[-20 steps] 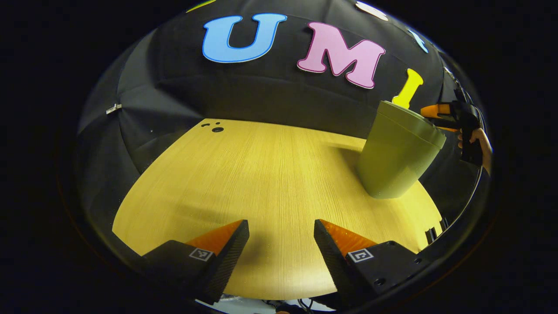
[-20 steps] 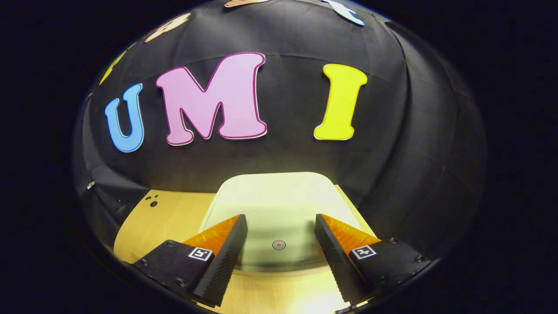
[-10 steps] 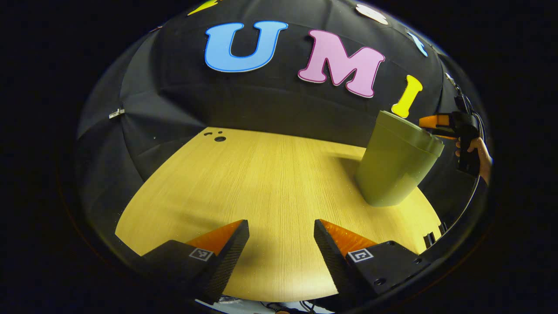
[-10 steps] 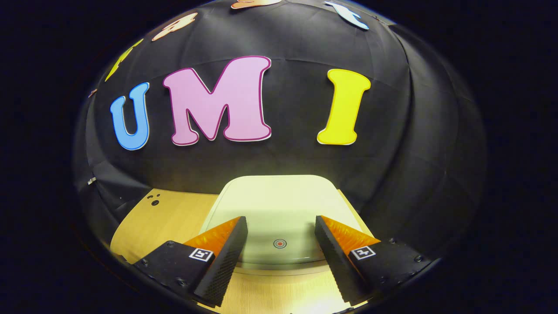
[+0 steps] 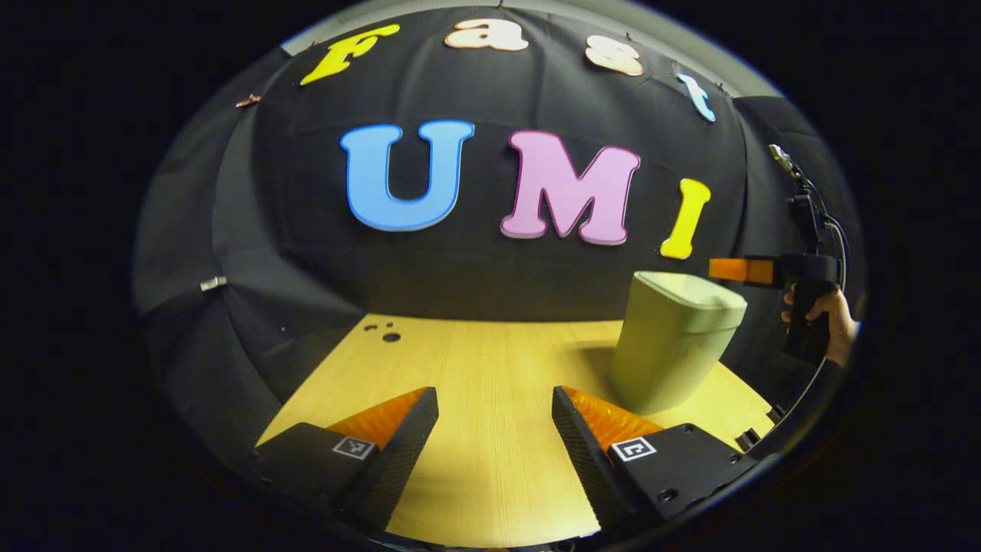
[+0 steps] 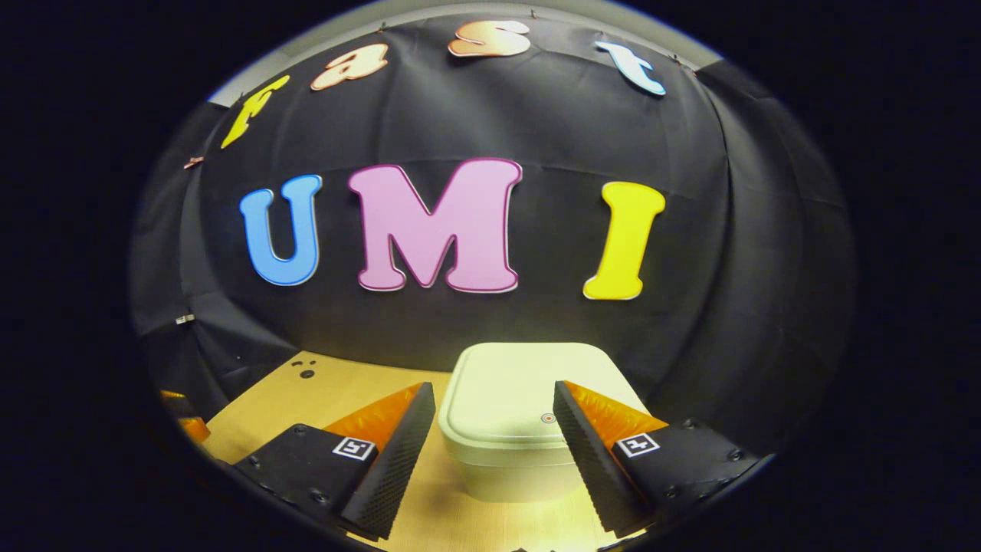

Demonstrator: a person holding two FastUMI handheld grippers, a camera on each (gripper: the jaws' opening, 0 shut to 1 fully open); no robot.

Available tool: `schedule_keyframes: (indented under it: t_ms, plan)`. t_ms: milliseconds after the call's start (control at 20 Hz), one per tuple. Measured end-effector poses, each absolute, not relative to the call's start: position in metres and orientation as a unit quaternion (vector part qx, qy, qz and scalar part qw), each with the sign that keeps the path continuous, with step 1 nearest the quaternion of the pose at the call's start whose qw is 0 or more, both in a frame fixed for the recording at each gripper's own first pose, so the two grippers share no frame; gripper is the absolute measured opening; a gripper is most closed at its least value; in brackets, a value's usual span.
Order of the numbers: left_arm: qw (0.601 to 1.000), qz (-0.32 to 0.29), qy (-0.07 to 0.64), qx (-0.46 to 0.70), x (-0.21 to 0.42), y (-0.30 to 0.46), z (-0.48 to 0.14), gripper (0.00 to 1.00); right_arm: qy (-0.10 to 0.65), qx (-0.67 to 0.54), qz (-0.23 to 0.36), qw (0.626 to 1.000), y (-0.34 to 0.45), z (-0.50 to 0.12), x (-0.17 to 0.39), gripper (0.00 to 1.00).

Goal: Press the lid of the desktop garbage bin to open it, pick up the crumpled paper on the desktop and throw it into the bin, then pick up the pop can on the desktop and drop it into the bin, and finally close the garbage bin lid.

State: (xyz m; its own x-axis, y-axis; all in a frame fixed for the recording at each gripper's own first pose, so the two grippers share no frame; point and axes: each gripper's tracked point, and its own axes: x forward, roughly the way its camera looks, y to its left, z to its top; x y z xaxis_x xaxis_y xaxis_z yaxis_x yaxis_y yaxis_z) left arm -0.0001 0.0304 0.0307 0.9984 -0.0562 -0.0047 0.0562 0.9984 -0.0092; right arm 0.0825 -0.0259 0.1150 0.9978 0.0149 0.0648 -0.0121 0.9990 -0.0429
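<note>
The pale green desktop bin (image 5: pixel 670 349) stands upright at the right side of the wooden table (image 5: pixel 475 368), with its lid (image 5: pixel 691 291) down. In the right gripper view the bin (image 6: pixel 510 468) sits just ahead, and its lid (image 6: pixel 513 391) with a small red dot shows between my fingers. My right gripper (image 6: pixel 494 395) is open, holds nothing and hovers short of the lid. From the left gripper view, the right gripper (image 5: pixel 728 270) hangs level beside the bin's top, held by a hand (image 5: pixel 831 322). My left gripper (image 5: pixel 494 399) is open over bare table, well left of the bin.
A few small dark holes (image 5: pixel 391 336) mark the table's far left corner. Black cloth walls close the table in at the back and both sides. Cables (image 5: pixel 805 207) hang at the right wall. The left gripper's fingertips (image 6: pixel 180 414) peek in at the left edge of the right gripper view.
Both grippers have drawn back and tilted up, so more wall shows. The right gripper has pulled away from the lid, and the bin looks smaller and farther. The lid stays down.
</note>
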Motion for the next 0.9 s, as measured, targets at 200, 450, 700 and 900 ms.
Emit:
schedule_keyframes:
  t_ms: [200, 450, 700, 900]
  plan:
    - [0.998, -0.028, -0.050, -0.010, -0.029, 0.029, 0.069, 0.96, -0.057, -0.017, 0.026, 0.998, 0.004, 0.118, 0.040, 0.98]
    - [0.996, -0.016, -0.093, 0.009, -0.063, 0.030, 0.075, 0.96, -0.051, 0.035, 0.054, 0.997, 0.047, 0.076, -0.012, 0.98]
    - [0.997, -0.025, -0.075, -0.010, -0.083, 0.023, 0.045, 0.95, -0.001, 0.018, 0.060, 0.998, 0.068, 0.017, -0.042, 0.99]
    - [0.999, -0.022, -0.044, -0.019, -0.091, 0.027, 0.016, 0.96, 0.044, 0.015, 0.064, 0.997, 0.072, -0.021, -0.057, 0.99]
